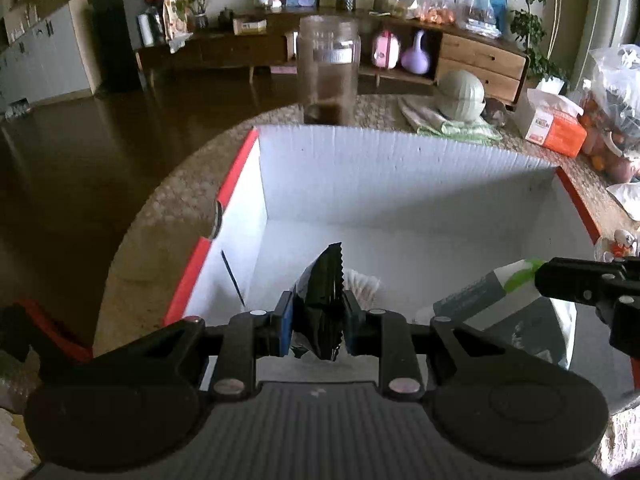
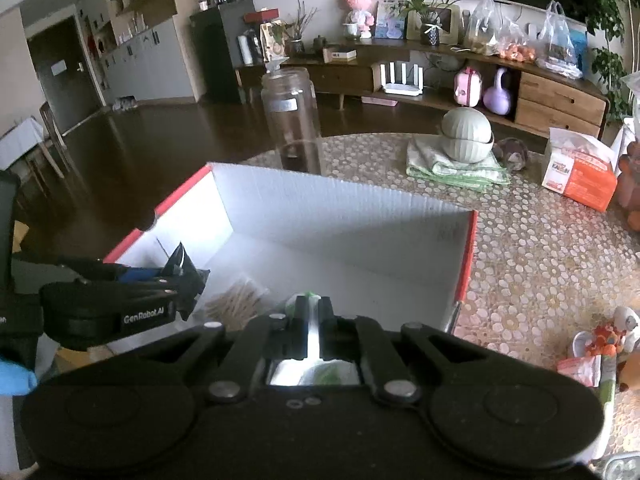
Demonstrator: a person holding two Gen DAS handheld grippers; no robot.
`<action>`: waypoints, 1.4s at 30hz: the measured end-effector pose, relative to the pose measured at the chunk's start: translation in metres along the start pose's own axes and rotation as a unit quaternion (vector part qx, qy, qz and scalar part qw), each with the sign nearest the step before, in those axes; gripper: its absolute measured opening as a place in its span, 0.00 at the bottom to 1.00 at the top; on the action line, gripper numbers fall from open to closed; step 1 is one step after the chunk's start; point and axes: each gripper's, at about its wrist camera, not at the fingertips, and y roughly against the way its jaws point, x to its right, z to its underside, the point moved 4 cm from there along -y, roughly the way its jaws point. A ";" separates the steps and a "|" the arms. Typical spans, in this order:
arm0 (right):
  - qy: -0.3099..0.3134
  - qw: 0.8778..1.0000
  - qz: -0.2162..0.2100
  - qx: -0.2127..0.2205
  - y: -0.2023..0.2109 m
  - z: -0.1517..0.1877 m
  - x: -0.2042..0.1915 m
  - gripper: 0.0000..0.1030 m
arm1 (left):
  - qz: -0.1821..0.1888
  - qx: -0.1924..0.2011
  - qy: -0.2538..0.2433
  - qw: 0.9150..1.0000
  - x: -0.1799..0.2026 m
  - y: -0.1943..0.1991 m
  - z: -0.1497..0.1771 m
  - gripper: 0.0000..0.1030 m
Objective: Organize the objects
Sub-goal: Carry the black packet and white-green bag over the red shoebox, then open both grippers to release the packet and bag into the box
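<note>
In the left wrist view, the left gripper [image 1: 318,322] sits at lower centre, its two fingers pinching a black packet [image 1: 322,300] with a saw-toothed edge; the packet stands upright between the pads and sticks up above them, over the near part of the white box [image 1: 400,160]. At the right edge of that frame the right gripper [image 1: 538,276] holds a white and green packet [image 1: 488,292] that slants down to the left. In the right wrist view the right gripper [image 2: 310,314], at lower centre, has its fingers pressed onto that packet's thin edge [image 2: 314,332], which runs straight up between them above the box [image 2: 340,208]. A pale bundle of sticks [image 2: 236,304] lies on the box floor at lower left. A clear jar [image 2: 292,116] stands beyond the box's far wall.
</note>
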 end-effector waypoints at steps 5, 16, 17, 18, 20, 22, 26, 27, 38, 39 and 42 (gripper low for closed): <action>0.008 1.000 0.005 -0.010 -0.002 0.002 0.001 0.12 | 0.006 -0.011 0.002 1.000 0.002 -0.004 0.004 0.23; 0.012 1.000 0.000 -0.029 0.010 0.009 0.004 0.33 | 0.019 -0.015 0.010 1.000 0.012 0.002 0.010 0.52; 0.012 0.999 -0.001 -0.030 0.012 0.009 0.005 0.36 | 0.020 -0.008 0.012 1.000 0.012 0.006 0.010 0.69; 0.012 0.999 -0.003 -0.030 0.014 0.010 0.005 0.36 | 0.021 0.004 0.012 1.000 0.014 0.011 0.010 0.74; 0.015 0.999 -0.004 -0.030 0.019 0.011 0.005 0.37 | 0.024 0.011 0.009 1.000 0.016 0.018 0.009 0.74; 0.017 0.999 -0.005 -0.029 0.024 0.012 0.005 0.38 | 0.029 0.013 0.009 0.999 0.020 0.022 0.008 0.74; 0.018 1.000 -0.010 -0.023 0.036 0.013 0.005 0.41 | 0.032 0.020 0.011 0.999 0.023 0.034 0.008 0.74; 0.018 1.000 -0.012 -0.022 0.039 0.013 0.005 0.41 | 0.032 0.020 0.012 0.999 0.024 0.037 0.008 0.74; 0.019 0.999 -0.031 0.002 0.079 0.022 0.005 0.49 | 0.046 0.041 0.012 0.998 0.038 0.075 0.014 0.74; 0.019 0.999 -0.032 0.003 0.081 0.024 0.005 0.49 | 0.047 0.044 0.010 0.998 0.041 0.079 0.014 0.74; 0.018 0.999 -0.032 0.010 0.091 0.028 0.006 0.52 | 0.050 0.051 0.000 0.997 0.051 0.090 0.018 0.74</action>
